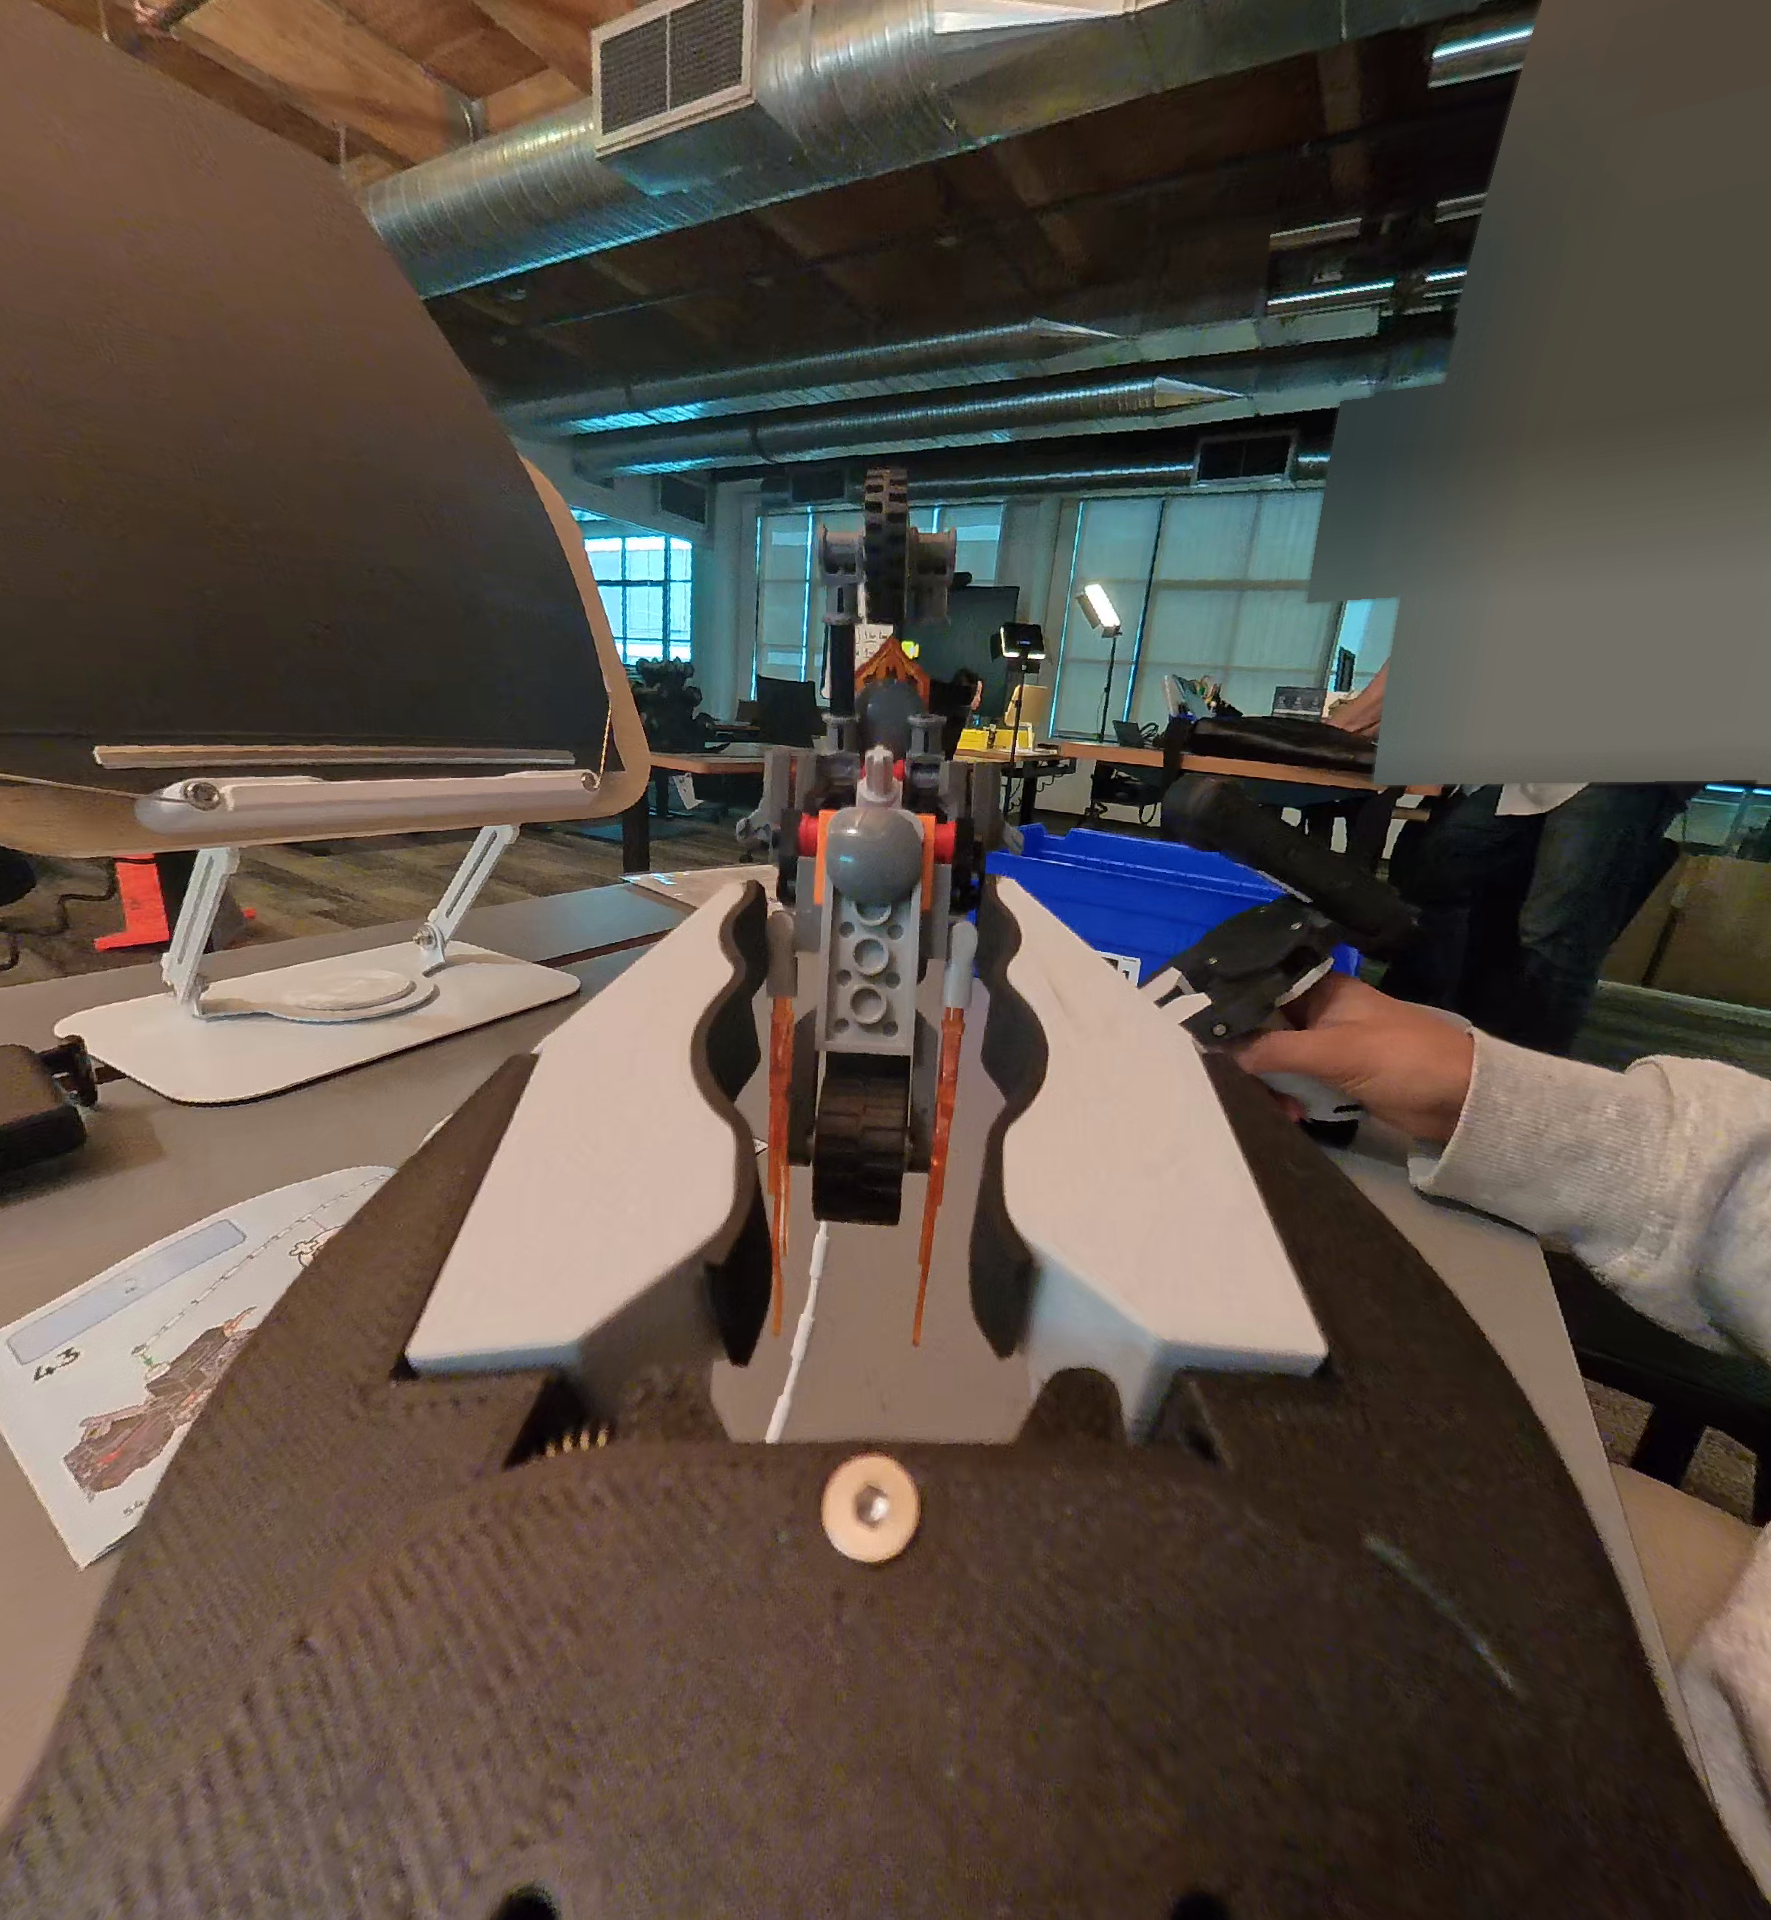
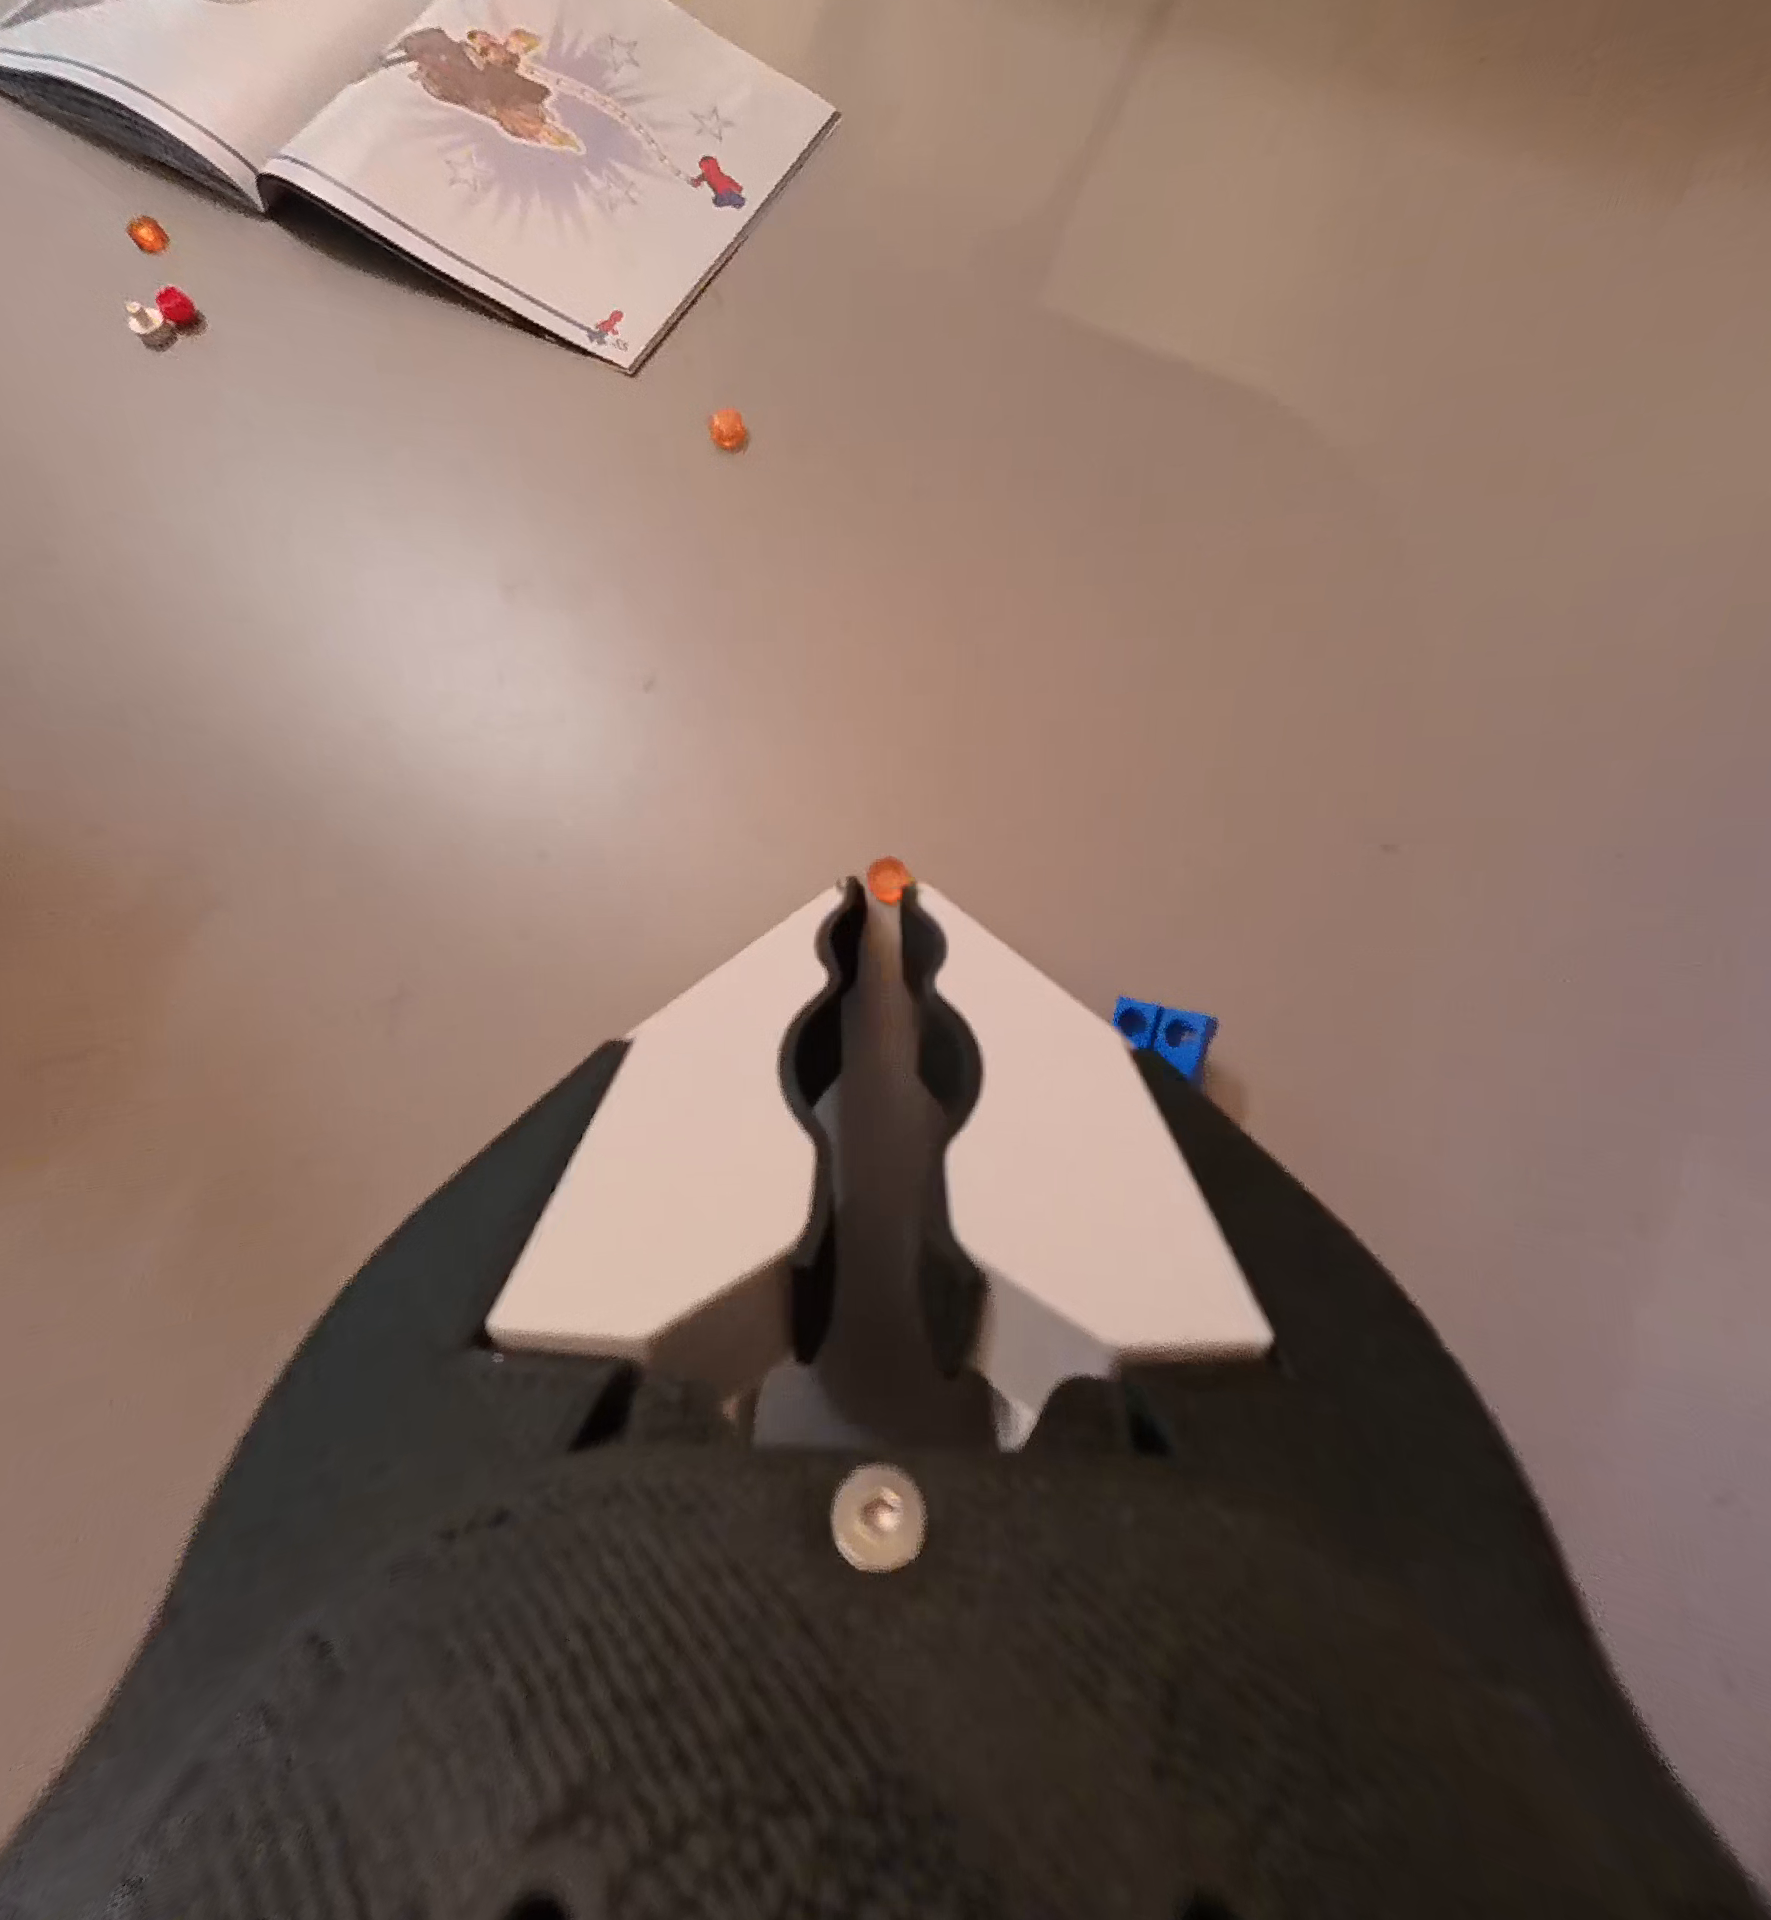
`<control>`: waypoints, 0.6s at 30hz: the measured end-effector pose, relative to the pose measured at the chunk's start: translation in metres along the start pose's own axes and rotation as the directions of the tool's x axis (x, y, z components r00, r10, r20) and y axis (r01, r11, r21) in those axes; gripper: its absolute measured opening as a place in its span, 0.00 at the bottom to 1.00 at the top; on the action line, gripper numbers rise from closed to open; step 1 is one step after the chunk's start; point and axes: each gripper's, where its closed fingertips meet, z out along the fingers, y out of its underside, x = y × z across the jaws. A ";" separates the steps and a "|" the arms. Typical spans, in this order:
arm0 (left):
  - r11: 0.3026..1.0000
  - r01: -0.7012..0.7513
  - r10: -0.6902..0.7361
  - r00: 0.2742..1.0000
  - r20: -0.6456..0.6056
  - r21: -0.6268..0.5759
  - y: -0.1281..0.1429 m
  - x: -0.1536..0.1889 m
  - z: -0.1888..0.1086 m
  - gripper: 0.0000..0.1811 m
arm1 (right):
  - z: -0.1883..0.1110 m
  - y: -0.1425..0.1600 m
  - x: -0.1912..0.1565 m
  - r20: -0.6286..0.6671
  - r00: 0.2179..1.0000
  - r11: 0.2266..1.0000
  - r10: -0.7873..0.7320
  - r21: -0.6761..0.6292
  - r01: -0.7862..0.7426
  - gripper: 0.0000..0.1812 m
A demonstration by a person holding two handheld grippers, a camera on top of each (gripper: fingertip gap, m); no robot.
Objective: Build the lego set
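Orange stud [image 2: 887, 879] pinched by right hand-held gripper [image 2: 879, 891]; printed booklet [image 2: 548, 177] nearby.

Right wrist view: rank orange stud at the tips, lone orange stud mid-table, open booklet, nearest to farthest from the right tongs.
1. Orange stud, pinched at the right tongs' tips.
2. Lone orange stud, mid-table, ahead and slightly left.
3. Open booklet, far top left.

An open-plan office or lab loft: exposed metal ducting [image 1: 860, 125] runs under a timber ceiling, large shaded windows [image 1: 1193, 603] line the far wall, and desks [image 1: 1120, 753] with monitors stand beyond. A studio light [image 1: 1099, 608] glows there, and a laptop stand [image 1: 341, 987] sits on the grey table [image 1: 237, 1132].
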 end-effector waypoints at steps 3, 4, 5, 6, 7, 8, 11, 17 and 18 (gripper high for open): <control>1.000 0.000 0.000 1.000 -0.003 -0.002 0.000 0.001 0.000 0.21 | 0.001 -0.001 0.002 -0.007 1.000 1.000 0.006 0.003 -0.006 0.06; 1.000 0.001 -0.001 1.000 -0.004 -0.003 0.001 0.001 0.000 0.21 | 0.002 -0.002 0.002 -0.006 1.000 1.000 0.006 0.002 -0.006 0.06; 1.000 0.001 -0.001 1.000 -0.005 -0.003 0.001 0.001 0.000 0.21 | 0.003 -0.003 0.002 -0.004 1.000 1.000 0.004 0.001 -0.004 0.04; 1.000 0.001 -0.001 1.000 -0.005 -0.003 0.001 0.001 0.000 0.21 | 0.004 -0.004 0.001 -0.001 1.000 1.000 -0.001 0.000 0.001 0.03; 1.000 0.000 0.000 1.000 -0.005 -0.004 0.001 0.001 0.000 0.21 | 0.005 -0.004 0.000 0.001 1.000 1.000 -0.006 0.000 0.006 0.03; 1.000 0.000 0.000 1.000 -0.005 -0.005 0.001 0.001 0.001 0.21 | 0.006 -0.005 0.000 0.001 1.000 1.000 -0.009 0.000 0.009 0.03; 1.000 0.000 0.000 1.000 -0.005 -0.007 0.002 0.001 0.001 0.21 | 0.004 -0.013 -0.012 0.036 0.999 0.999 -0.002 0.046 0.000 0.03; 1.000 -0.014 0.014 1.000 -0.005 -0.005 0.001 0.003 0.001 0.21 | -0.062 -0.118 -0.118 0.368 0.926 0.881 -0.089 0.462 -0.099 0.03; 1.000 -0.014 0.014 1.000 -0.010 -0.004 0.001 0.005 0.002 0.21 | -0.078 -0.137 -0.144 0.451 0.882 0.842 -0.133 0.521 -0.140 0.03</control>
